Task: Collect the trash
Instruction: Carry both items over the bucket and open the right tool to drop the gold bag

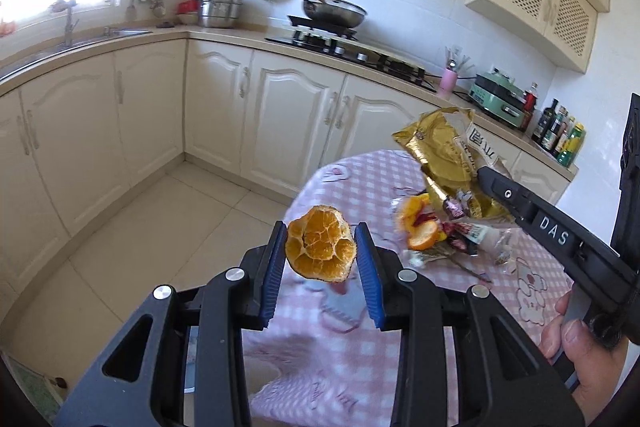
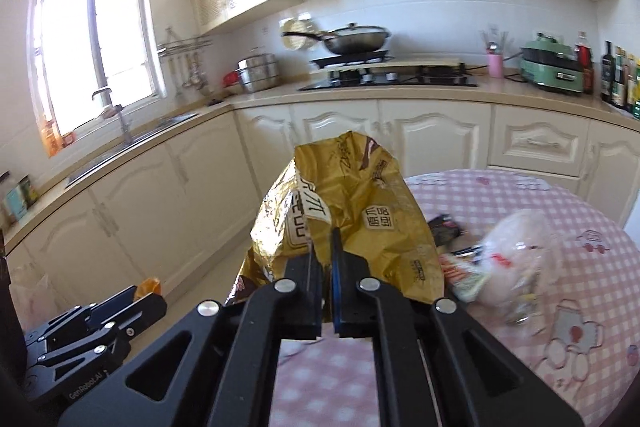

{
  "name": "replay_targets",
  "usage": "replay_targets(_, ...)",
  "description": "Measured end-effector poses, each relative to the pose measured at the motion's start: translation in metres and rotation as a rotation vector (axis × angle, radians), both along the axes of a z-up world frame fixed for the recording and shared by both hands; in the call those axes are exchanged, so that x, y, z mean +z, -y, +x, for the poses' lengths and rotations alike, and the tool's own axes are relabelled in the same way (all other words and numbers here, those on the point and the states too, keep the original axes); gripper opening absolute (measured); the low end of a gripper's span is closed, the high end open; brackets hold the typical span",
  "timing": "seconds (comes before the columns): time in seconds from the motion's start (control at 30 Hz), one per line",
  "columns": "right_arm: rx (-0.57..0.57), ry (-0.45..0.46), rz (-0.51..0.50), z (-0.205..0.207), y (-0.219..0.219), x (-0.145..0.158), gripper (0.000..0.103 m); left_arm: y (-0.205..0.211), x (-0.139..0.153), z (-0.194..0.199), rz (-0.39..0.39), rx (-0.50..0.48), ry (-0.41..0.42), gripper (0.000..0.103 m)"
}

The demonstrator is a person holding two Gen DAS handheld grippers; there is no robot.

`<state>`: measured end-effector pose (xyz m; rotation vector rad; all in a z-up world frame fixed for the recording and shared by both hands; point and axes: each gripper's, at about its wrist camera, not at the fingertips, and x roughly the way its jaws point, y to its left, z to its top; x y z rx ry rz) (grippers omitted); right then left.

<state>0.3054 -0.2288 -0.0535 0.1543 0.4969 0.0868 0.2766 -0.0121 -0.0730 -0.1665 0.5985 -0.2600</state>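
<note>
My left gripper point(image 1: 321, 247) is shut on a piece of orange peel point(image 1: 320, 247), held above the near edge of the pink checked table point(image 1: 360, 347). Its blue pads point(image 1: 272, 279) press the peel from both sides. My right gripper point(image 2: 323, 255) is shut on a crumpled gold snack bag point(image 2: 352, 203), lifted off the table; the bag point(image 1: 444, 151) also shows in the left wrist view, pinched by the right gripper point(image 1: 486, 173). More trash lies on the table: orange peels and wrappers point(image 1: 436, 231), and a clear plastic bag point(image 2: 516, 251).
Cream kitchen cabinets point(image 1: 280, 99) run behind the table, with a hob and a pan point(image 1: 332, 11) on the counter. A sink point(image 1: 120, 33) sits under the window. Bottles point(image 1: 560, 135) and a green appliance point(image 1: 500, 99) stand at the right. Tiled floor point(image 1: 160, 227) lies left of the table.
</note>
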Motion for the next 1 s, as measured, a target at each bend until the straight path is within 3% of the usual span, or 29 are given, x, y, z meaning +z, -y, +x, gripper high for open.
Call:
replay_targets(0.23, 0.206, -0.085, -0.013, 0.014, -0.096, -0.027, 0.004, -0.067, -0.014, -0.014, 0.009, 0.144, -0.043, 0.033)
replay_targets(0.5, 0.383, -0.246, -0.045, 0.032, -0.194, -0.094, 0.004, -0.132, -0.058, -0.012, 0.031, 0.296, -0.158, 0.033)
replay_targets(0.8, 0.447, -0.44, -0.064, 0.066, -0.261, -0.183, 0.005, -0.181, -0.121, 0.016, 0.063, 0.401, -0.3, 0.033)
replay_targets(1.0, 0.453, -0.496, -0.079, 0.091, -0.285, -0.219, 0.008, -0.195, -0.149, 0.033, 0.093, 0.436, -0.356, 0.033)
